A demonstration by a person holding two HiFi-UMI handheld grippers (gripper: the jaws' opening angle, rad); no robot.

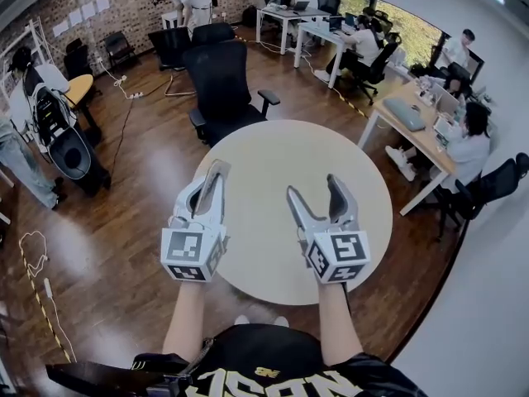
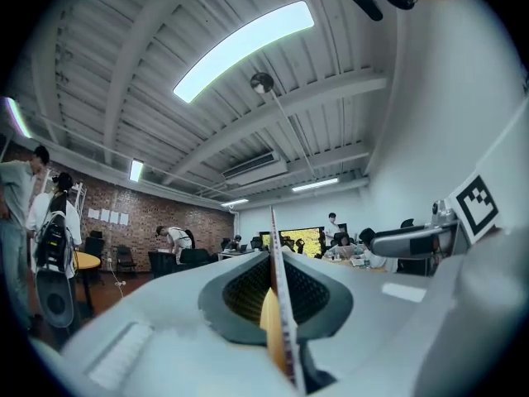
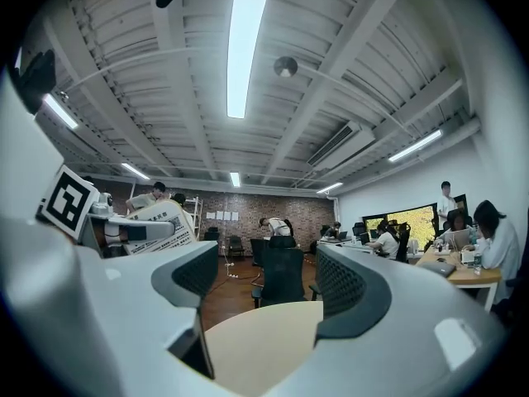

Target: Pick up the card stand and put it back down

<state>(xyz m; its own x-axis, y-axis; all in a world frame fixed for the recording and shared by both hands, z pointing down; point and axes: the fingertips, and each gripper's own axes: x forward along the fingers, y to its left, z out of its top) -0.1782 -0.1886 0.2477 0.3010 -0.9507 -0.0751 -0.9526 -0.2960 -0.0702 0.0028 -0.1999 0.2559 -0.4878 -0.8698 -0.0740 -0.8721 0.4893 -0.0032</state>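
Note:
The card stand [image 2: 278,308] is a thin sheet seen edge-on, pinched between the pads of my left gripper [image 2: 275,281], which is shut on it. From the right gripper view the same card stand [image 3: 159,216] shows printed text and tilts up out of the left gripper [image 3: 124,231], well above the table. In the head view the left gripper [image 1: 212,174] hovers over the left edge of the round cream table [image 1: 273,151] with the card stand [image 1: 217,182] in it. My right gripper [image 1: 316,190] hangs beside it over the table, open and empty [image 3: 269,292].
A black office chair [image 1: 221,85] stands just beyond the table's far edge. Desks with seated people [image 1: 463,139] fill the right side. A person with a backpack [image 1: 50,118] stands at the left on the wooden floor, where cables [image 1: 37,279] lie.

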